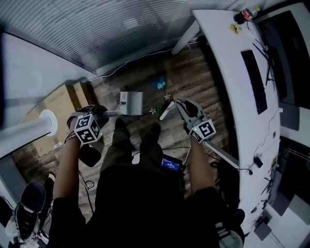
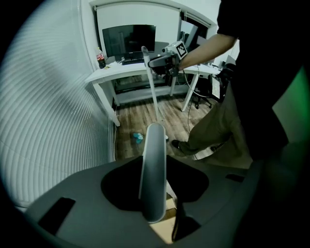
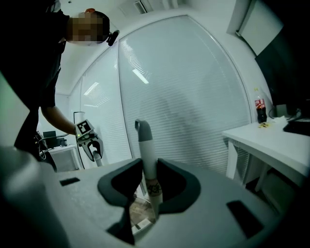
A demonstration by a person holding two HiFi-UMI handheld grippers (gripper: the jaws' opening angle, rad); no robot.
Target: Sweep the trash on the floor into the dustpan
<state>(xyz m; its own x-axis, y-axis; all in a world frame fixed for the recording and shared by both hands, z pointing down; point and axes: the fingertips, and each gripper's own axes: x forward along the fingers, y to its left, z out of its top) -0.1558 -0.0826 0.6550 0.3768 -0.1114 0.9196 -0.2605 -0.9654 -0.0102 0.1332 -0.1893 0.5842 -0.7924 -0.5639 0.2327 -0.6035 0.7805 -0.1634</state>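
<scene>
My left gripper (image 1: 99,115) is shut on a long grey-white dustpan handle (image 2: 153,169), which runs to the pale dustpan (image 1: 131,103) on the wood floor ahead of my feet. My right gripper (image 1: 180,109) is shut on the white broom handle (image 1: 166,111); its grey-capped end (image 3: 144,140) sticks up between the jaws. Trash lies just beyond the dustpan: a blue scrap (image 1: 157,85), small white bits (image 1: 167,97) and a green bit (image 1: 159,109). The left gripper view shows the blue scrap (image 2: 138,137) and the right gripper (image 2: 167,59) with its broom handle (image 2: 151,85). The broom head is not clearly seen.
A white desk (image 1: 227,72) with a keyboard (image 1: 254,80) and a bottle (image 1: 248,13) runs along the right. Cardboard boxes (image 1: 60,104) and a white post (image 1: 48,121) stand at the left. A blind-covered wall (image 1: 121,29) closes the far side. Cables trail by my shoes (image 1: 154,130).
</scene>
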